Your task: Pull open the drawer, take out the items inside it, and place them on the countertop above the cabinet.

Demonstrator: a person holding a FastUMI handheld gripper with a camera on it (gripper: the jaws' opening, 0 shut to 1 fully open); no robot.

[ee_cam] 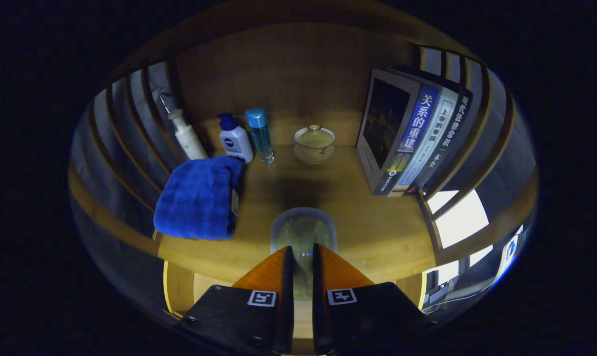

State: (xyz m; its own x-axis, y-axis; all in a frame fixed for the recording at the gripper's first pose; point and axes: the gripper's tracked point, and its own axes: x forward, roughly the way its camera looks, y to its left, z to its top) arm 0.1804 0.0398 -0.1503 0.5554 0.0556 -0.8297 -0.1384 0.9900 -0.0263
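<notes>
My gripper (303, 254) is shut on a clear glass cup (303, 232), both fingers pressing its near side. The cup stands out ahead of the fingertips, over the wooden countertop (372, 222) near its front edge. Whether it rests on the wood or hangs just above it, I cannot tell. Below the fingers, the pale inside of the open drawer (179, 289) shows under the countertop's front edge.
On the countertop lie a folded blue towel (197, 200) at left, behind it a white pump bottle (187, 136), a white and blue lotion bottle (235, 139) and a blue-capped clear bottle (260, 133). A lidded tea bowl (314, 143) stands at the back. Upright books (409, 141) line the right side.
</notes>
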